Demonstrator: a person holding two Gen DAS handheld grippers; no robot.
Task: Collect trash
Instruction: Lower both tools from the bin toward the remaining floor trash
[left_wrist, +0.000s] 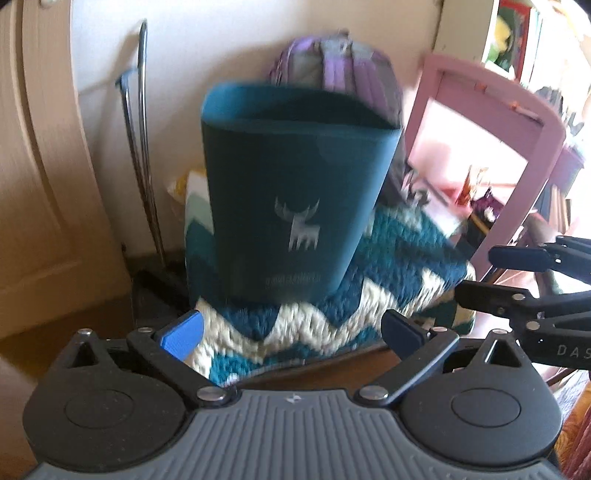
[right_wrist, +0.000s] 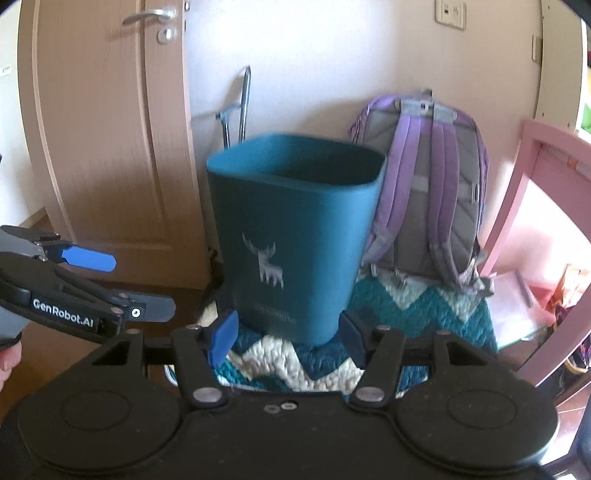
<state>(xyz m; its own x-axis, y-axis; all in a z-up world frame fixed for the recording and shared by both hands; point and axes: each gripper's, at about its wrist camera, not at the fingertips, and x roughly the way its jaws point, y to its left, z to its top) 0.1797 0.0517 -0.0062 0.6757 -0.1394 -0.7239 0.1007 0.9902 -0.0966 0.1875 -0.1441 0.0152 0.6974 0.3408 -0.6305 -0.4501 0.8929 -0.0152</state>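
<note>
A teal bin with a pale moose mark stands on a teal and white zigzag cushion, open top up; its inside is hidden. My left gripper is open wide in front of the cushion, short of the bin, with nothing between its blue pads. In the right wrist view the same bin sits just beyond my right gripper, which is open and holds nothing. The left gripper shows at the left there, also open. The right gripper appears at the right edge of the left wrist view, clear of the bin.
A purple and grey backpack leans on the wall behind the cushion. A pink wooden frame stands to the right, and a beige door to the left. Thin metal rods lean on the wall behind the bin.
</note>
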